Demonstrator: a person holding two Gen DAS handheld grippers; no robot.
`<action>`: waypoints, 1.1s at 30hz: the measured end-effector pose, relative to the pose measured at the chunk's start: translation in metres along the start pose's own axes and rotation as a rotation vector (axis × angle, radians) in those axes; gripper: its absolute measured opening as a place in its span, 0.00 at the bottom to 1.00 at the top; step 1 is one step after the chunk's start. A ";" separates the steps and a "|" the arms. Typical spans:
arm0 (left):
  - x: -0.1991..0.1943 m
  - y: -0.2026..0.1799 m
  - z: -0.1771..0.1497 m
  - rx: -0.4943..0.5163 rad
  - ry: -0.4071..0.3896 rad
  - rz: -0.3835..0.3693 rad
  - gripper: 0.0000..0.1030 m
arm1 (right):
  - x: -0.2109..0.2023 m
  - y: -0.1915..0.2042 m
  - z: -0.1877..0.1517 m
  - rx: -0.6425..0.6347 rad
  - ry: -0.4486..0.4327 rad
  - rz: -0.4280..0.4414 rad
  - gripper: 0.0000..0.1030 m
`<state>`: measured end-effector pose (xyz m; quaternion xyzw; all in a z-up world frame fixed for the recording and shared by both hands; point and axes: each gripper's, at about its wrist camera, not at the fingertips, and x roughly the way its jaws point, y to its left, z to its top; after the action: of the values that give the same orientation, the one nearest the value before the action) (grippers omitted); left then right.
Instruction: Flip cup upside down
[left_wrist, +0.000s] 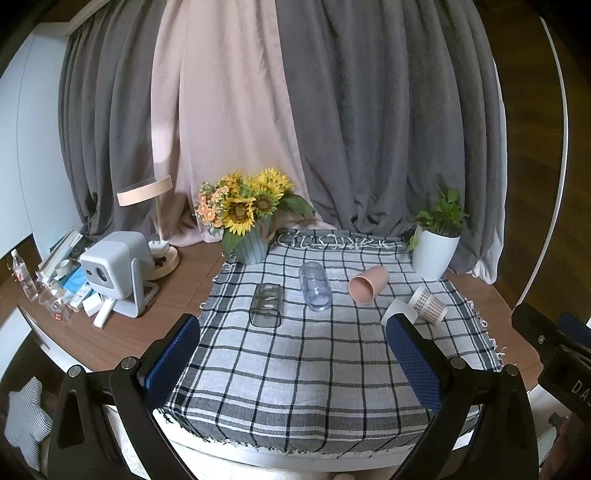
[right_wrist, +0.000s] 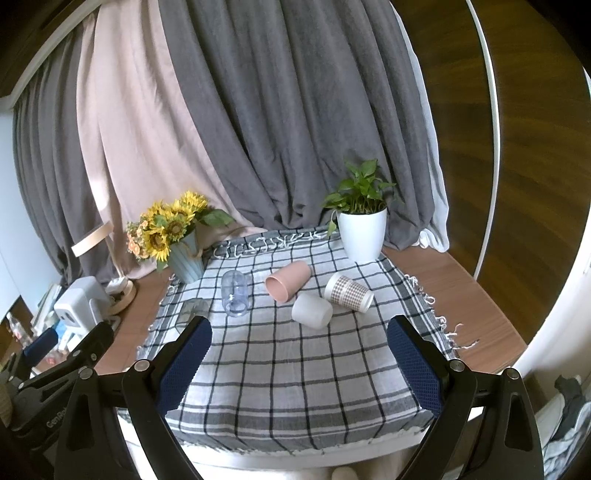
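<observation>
Trouble from the left wrist view: the clear ribbed plastic cup (left_wrist: 314, 286) and pink smooth cup (left_wrist: 368, 284) lie sideways at twelve o'clock on the checked cloth (left_wrist: 295, 369), so a nudge may roll them. The left claw (left_wrist: 293, 363) gapes wide, empty.

Right wrist view: the frosted white cup (right_wrist: 312, 310) touches the brown-checked paper cup (right_wrist: 348, 292); grabbing one could shove the other. The right claw (right_wrist: 299, 367) gapes wide, touching nothing.

Checked cloth (right_wrist: 295, 369) covers the table centre. Sunflower vase (right_wrist: 186, 258) at 10 o'clock, potted plant (right_wrist: 364, 232) at 1 o'clock, projector (left_wrist: 114, 271) at 9 o'clock.
</observation>
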<state>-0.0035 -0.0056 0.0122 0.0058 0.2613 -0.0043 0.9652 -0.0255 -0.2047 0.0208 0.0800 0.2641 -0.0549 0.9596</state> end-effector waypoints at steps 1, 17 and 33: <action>0.000 -0.001 0.000 -0.001 0.000 -0.001 1.00 | 0.000 0.000 0.000 0.002 0.002 0.001 0.93; 0.000 0.001 -0.002 -0.001 -0.001 -0.002 1.00 | -0.001 0.001 -0.001 0.003 0.000 -0.002 0.93; 0.000 0.001 -0.001 -0.002 -0.001 -0.003 1.00 | 0.001 0.000 0.000 0.004 0.000 -0.002 0.93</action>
<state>-0.0043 -0.0042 0.0110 0.0044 0.2610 -0.0056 0.9653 -0.0251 -0.2051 0.0207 0.0814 0.2643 -0.0565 0.9593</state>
